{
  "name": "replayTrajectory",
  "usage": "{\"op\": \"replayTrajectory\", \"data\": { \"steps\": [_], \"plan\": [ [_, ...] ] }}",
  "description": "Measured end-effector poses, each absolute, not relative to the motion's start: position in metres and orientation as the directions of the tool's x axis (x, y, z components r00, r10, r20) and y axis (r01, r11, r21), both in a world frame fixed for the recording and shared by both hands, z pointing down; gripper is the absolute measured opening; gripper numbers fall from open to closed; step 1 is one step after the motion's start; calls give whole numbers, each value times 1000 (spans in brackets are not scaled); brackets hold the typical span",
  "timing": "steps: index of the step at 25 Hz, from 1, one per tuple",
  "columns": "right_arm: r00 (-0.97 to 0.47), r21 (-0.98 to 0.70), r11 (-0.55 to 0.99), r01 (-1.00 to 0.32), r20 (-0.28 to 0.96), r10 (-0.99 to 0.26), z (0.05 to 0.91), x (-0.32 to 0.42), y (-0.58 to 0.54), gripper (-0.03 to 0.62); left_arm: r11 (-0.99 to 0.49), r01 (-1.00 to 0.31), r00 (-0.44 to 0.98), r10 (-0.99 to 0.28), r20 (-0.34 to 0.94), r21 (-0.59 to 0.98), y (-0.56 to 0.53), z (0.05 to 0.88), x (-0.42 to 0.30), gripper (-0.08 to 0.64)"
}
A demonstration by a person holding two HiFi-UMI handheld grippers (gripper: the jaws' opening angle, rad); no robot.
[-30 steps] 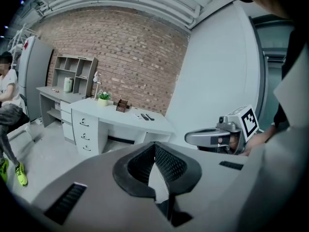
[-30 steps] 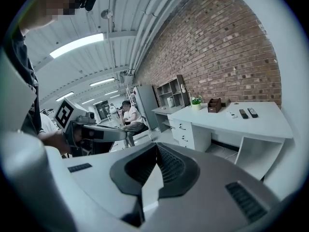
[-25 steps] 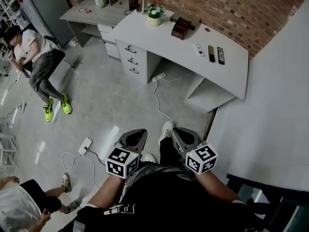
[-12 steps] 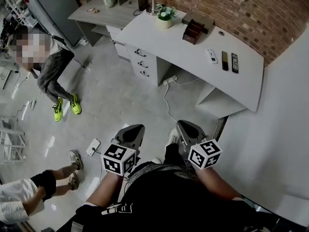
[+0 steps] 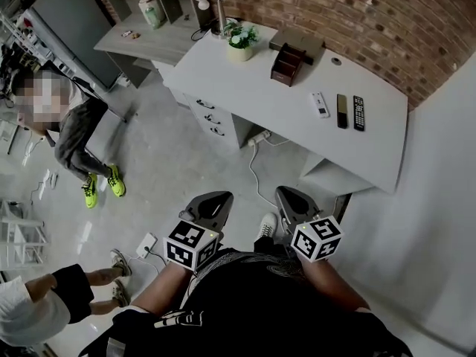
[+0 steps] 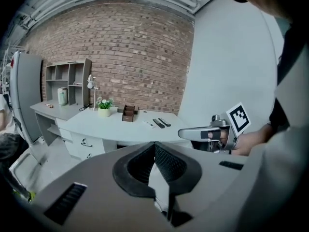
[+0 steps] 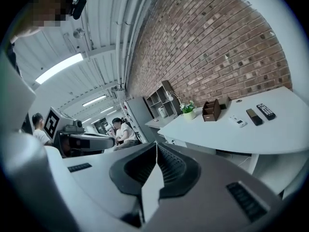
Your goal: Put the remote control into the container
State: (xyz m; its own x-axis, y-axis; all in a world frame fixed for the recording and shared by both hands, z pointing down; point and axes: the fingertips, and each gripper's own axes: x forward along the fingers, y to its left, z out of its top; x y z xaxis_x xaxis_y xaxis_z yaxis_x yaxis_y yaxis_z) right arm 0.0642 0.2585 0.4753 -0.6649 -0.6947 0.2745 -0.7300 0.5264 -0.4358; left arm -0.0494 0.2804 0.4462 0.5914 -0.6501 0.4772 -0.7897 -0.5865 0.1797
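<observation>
Three remote controls lie side by side on the white desk (image 5: 245, 80): a white one (image 5: 319, 103), a dark one (image 5: 341, 111) and a black one (image 5: 359, 113). A brown wooden container (image 5: 288, 56) stands further back on that desk. My left gripper (image 5: 212, 203) and right gripper (image 5: 291, 199) are held in front of my body, well short of the desk, both shut with nothing between the jaws. In the right gripper view the remotes (image 7: 254, 116) and the container (image 7: 211, 110) lie ahead to the right. The left gripper view has the container (image 6: 128, 114) and the remotes (image 6: 158, 123) far ahead.
A potted plant (image 5: 239, 36) and a lamp (image 5: 212, 6) stand at the desk's far end, with drawers (image 5: 212, 114) below. A cable and a power strip (image 5: 146, 245) lie on the floor. One person (image 5: 78, 136) stands at left, another (image 5: 44, 303) at lower left. A white wall closes the right.
Both grippers and my view have travelled toward the desk, which looks nearer. The jaws stayed shut. The people at left have shifted in the view.
</observation>
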Motion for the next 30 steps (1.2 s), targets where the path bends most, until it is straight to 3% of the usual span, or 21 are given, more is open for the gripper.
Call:
{"op": "replayTrajectory", "data": {
  "steps": [14,30],
  "plan": [
    [-658,-371,553,-746,284,-698,466,112,159,9,-630,-757,630,-635,447,173,164,433,11,5],
    [-529,-356,414,-838,339,-778,489,116,70,9,-722,-676,683,-541,490,145,52,461,0,5]
  ]
}}
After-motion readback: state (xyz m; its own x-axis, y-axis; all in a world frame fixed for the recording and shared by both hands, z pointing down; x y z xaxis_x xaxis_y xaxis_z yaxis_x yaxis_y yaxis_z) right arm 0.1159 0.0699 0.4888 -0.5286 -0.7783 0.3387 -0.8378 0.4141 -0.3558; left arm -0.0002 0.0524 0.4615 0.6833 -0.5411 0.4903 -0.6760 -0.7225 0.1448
